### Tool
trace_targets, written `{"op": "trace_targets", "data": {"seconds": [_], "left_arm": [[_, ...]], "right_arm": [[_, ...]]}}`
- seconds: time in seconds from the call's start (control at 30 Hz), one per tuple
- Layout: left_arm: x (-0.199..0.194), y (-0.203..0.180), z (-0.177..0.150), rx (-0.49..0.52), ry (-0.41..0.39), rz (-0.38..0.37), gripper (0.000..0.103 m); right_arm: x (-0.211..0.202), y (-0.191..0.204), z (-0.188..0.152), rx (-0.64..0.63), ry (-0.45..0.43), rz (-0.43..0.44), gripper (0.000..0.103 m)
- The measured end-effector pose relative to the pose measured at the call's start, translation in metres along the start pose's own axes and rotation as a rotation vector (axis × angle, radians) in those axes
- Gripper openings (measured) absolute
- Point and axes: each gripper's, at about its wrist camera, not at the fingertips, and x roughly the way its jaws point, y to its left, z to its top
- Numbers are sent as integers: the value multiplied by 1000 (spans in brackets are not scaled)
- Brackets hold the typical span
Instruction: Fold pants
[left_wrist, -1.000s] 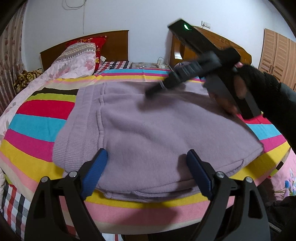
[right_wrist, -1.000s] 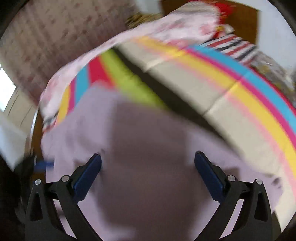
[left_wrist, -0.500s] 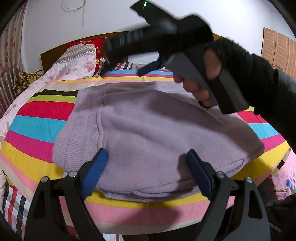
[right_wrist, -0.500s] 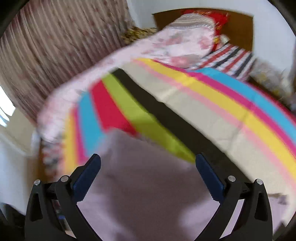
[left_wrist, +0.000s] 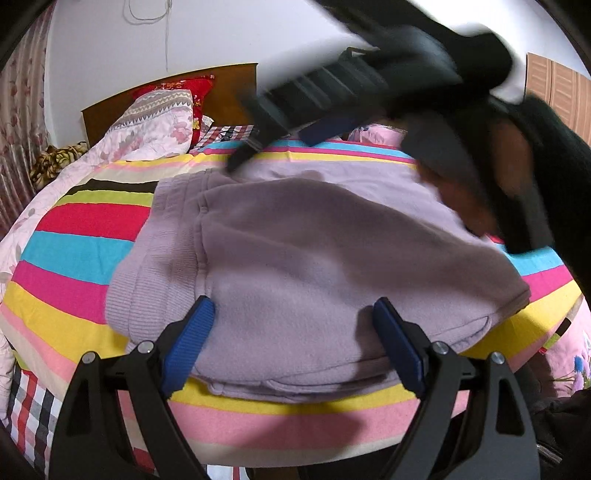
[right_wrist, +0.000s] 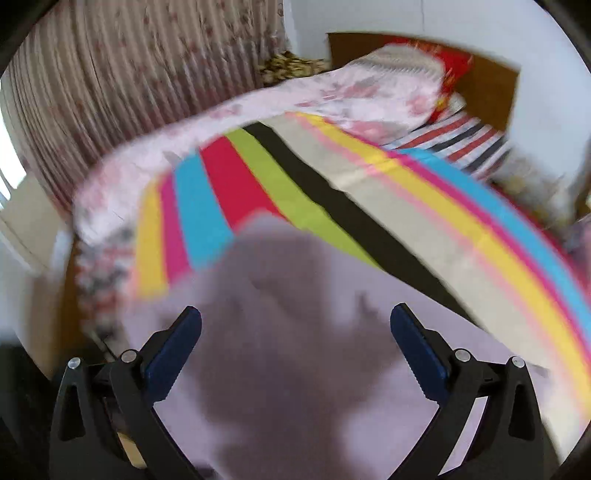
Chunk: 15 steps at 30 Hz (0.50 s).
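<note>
Left view: the pants (left_wrist: 295, 251) lie folded in a lilac stack on the striped bed (left_wrist: 77, 236), waistband toward the left, and they haven't shifted in the last second. The left gripper (left_wrist: 293, 345) holds its spot at the near edge, jaws wide apart with nothing between them, blue pads just over the fabric. The mover is the right gripper (left_wrist: 291, 136): 1 second ago it was low over the far side of the pants, now it sweeps across the top of the view, blurred, in a dark-sleeved hand (left_wrist: 491, 192).

Right view: the picture is smeared by that swing. The right gripper (right_wrist: 295, 341) shows both pads spread wide, empty. Below it is lilac cloth, the pants (right_wrist: 295, 369), and more of the bed (right_wrist: 369, 192) and curtain (right_wrist: 129, 74) than before.

Both tools free, stack neat: I'd judge the last fold is laid and the right hand is pulling away.
</note>
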Motion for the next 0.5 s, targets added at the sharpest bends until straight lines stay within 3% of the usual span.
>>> {"op": "trace_targets", "data": {"seconds": [0.03, 0.1, 0.23, 0.3, 0.37, 0.43, 0.5], "left_arm": [[0, 0, 0, 0, -1, 1, 87], [-1, -1, -2, 0, -2, 2, 87], [-1, -3, -2, 5, 0, 7, 88], [-1, -4, -2, 5, 1, 12, 88], [-1, -6, -2, 6, 3, 20, 89], [0, -7, 0, 2, 7, 25, 90], [-3, -10, 3, -10, 3, 45, 90]], "right_arm": [[-4, -2, -8, -8, 6, -70, 99], [-25, -12, -38, 60, -8, -128, 99], [-61, -32, -104, 239, -89, -113, 99], [-73, -27, -129, 234, -100, -134, 99], [-78, -13, -159, 184, -93, -229, 99], [-76, -4, -182, 143, -75, -269, 99], [-90, -3, -198, 181, -133, -269, 99]]}}
